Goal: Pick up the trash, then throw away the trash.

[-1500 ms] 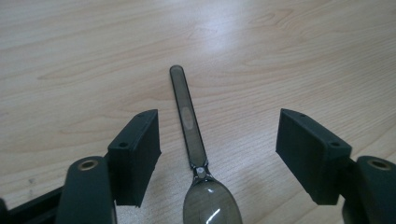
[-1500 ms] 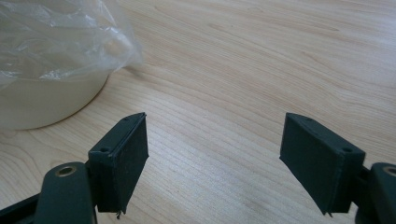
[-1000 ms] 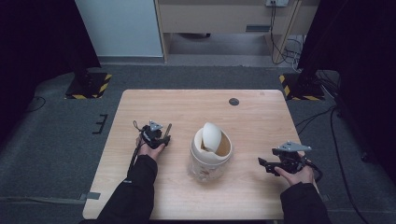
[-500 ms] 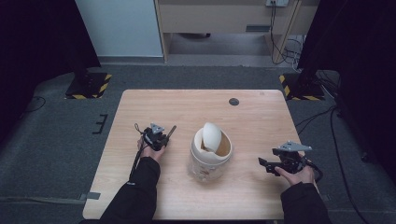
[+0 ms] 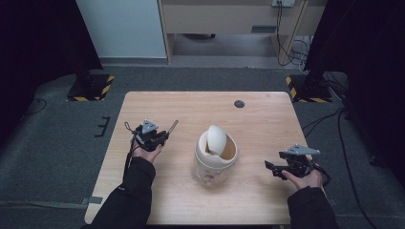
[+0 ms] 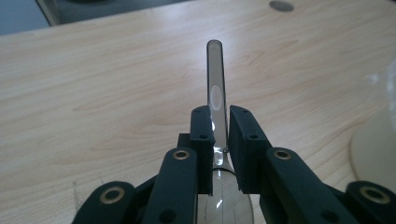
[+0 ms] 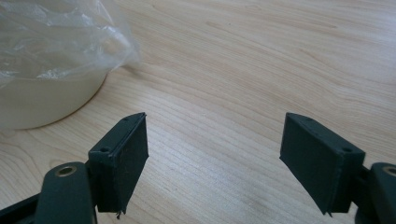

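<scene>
A metal spoon (image 6: 215, 79) is clamped between the jaws of my left gripper (image 6: 219, 116), which is shut on its neck. The handle points away over the wooden table (image 6: 93, 84) and the bowl lies back toward the gripper body. In the high view my left gripper (image 5: 165, 135) hovers left of a cream bin (image 5: 216, 157) with a tilted swing lid (image 5: 217, 139). My right gripper (image 5: 268, 167) rests low to the right of the bin. Its jaws (image 7: 215, 154) are open with bare table between them.
A clear plastic liner (image 7: 56, 37) bulges over the cream bin (image 7: 42, 100) at the upper left of the right gripper view. A small dark disc (image 5: 239, 103) sits near the table's far edge. Yellow-black striped bases (image 5: 90, 88) stand on the floor beyond.
My left hand has risen from the table and the spoon handle now sticks out from its jaws. The right hand and the bin have stayed put.
</scene>
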`<state>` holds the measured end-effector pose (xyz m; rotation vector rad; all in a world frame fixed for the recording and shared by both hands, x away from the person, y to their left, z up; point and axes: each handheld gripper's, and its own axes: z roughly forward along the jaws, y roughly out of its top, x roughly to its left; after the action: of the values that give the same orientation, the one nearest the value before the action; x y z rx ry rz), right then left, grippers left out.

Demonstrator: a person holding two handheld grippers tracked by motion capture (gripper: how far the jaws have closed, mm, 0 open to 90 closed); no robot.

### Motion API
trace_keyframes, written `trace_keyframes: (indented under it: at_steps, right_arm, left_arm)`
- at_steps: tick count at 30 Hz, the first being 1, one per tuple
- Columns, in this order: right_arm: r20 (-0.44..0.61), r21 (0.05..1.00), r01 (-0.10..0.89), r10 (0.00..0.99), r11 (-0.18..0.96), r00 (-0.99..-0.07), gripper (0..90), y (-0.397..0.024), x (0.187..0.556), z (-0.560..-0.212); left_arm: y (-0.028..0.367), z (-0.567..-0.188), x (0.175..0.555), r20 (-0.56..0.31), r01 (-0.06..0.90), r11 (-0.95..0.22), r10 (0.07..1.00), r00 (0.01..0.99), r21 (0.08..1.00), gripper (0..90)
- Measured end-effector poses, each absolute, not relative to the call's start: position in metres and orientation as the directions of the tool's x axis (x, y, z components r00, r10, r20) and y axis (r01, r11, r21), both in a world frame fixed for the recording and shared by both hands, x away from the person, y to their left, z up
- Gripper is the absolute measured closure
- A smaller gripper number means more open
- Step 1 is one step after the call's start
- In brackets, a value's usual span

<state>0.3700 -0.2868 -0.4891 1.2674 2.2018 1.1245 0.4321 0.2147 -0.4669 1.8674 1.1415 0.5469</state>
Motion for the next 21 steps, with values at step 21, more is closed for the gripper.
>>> trace_keyframes:
  at_steps: [21]
  right_arm:
    - [0.077,0.79,0.551,0.848,0.269,-0.524,23.6,-0.291,0.37,-0.488]
  left_arm:
    - [0.223,-0.401,0.405,-0.118,0.321,-0.071,0.837,0.534,0.944,79.8]
